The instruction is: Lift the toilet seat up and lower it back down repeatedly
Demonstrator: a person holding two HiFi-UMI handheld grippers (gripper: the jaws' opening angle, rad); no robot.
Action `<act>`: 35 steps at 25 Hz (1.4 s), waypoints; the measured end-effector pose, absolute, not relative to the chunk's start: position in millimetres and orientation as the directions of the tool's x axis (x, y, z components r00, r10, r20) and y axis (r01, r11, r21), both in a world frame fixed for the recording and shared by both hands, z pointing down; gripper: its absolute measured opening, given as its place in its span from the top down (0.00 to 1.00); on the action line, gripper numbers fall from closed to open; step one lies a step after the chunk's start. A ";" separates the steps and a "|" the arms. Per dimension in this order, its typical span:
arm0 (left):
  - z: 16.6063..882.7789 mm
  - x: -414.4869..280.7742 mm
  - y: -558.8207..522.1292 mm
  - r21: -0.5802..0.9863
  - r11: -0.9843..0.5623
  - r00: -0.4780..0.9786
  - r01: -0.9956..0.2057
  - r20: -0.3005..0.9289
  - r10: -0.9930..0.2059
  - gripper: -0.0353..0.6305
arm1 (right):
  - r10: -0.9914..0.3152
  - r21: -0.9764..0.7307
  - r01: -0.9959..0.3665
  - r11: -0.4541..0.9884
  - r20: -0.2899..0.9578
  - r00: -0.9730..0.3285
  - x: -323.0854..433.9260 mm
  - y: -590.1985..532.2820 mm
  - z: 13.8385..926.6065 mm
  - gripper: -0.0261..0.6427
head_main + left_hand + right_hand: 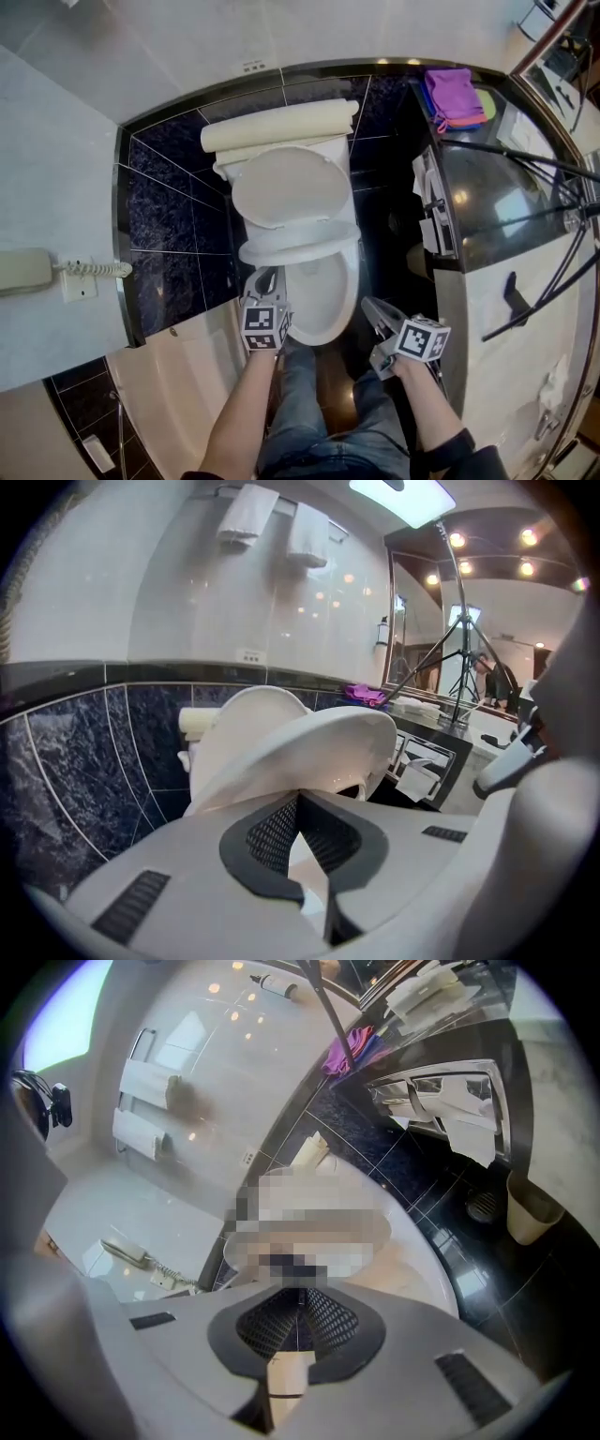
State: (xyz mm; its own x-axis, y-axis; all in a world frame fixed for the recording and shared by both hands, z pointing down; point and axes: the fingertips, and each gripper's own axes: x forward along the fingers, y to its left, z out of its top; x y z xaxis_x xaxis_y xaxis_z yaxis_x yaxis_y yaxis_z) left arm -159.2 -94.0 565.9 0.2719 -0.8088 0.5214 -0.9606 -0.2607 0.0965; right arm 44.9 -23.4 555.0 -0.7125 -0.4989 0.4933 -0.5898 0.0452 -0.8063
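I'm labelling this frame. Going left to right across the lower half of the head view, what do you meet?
wall phone → left gripper → right gripper → black handle

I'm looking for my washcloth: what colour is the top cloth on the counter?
The cloth is purple; the head view shows it best.

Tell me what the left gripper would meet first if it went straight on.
Most likely the half-raised toilet seat: it looms just beyond the left gripper's shut tips, possibly already touching.
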 end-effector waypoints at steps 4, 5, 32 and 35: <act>554.7 -166.1 -133.1 0.060 -0.267 0.261 -0.962 0.498 -0.827 0.95 | -0.511 -0.817 -0.576 0.019 0.488 -0.708 44.4 -17.0 564.0 0.93; 552.5 -167.8 -142.8 0.053 -0.267 0.258 -0.962 0.491 -0.832 0.95 | -0.515 -0.818 -0.575 0.016 0.486 -0.706 44.4 -17.9 564.9 0.93; 538.2 -189.0 -204.9 -0.009 -0.269 0.227 -0.963 0.514 -0.827 0.95 | -0.520 -0.777 -0.621 0.108 0.488 -0.701 35.7 -44.4 537.1 0.93; 519.0 -184.6 -182.1 -0.011 -0.263 0.220 -0.965 0.517 -0.827 0.95 | -0.521 -0.762 -0.630 0.149 0.481 -0.705 38.2 -42.1 521.4 0.93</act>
